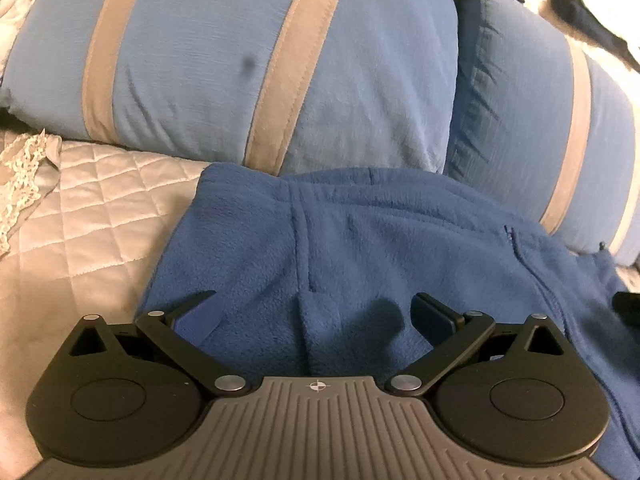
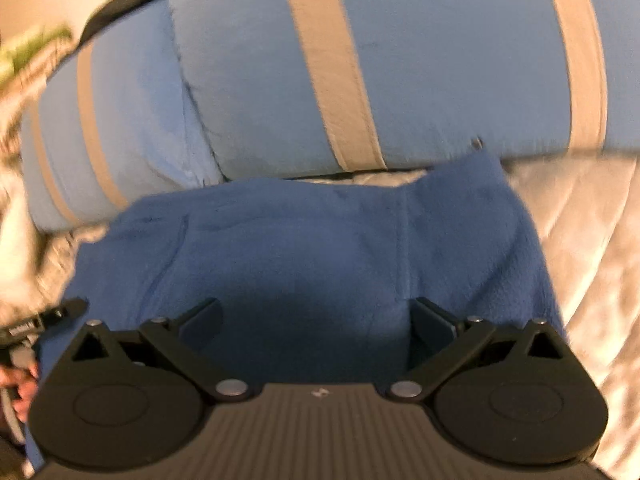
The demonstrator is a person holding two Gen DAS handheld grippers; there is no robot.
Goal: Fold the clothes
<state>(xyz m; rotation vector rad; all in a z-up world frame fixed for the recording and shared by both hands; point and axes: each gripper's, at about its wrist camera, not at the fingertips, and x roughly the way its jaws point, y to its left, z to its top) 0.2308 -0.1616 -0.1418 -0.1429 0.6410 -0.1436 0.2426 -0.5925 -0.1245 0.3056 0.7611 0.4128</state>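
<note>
A dark blue fleece garment (image 1: 360, 248) lies spread on the quilted bed cover, its far edge against the pillows; a zipper seam runs down its right part. My left gripper (image 1: 314, 308) hovers open just above the fleece near its left side, nothing between the fingers. In the right wrist view the same fleece garment (image 2: 312, 240) fills the middle, blurred by motion. My right gripper (image 2: 316, 314) is open over the garment's right part, fingers wide apart and empty. The tip of the other gripper (image 2: 60, 310) shows at the left edge.
Two light blue pillows with tan stripes (image 1: 248, 60) (image 2: 380, 64) lie against the far edge of the garment. A silvery quilted bedspread (image 1: 80, 232) (image 2: 592, 240) extends on both sides. Lace trim (image 1: 24, 172) sits at the left. A person's hand (image 2: 20, 388) shows low left.
</note>
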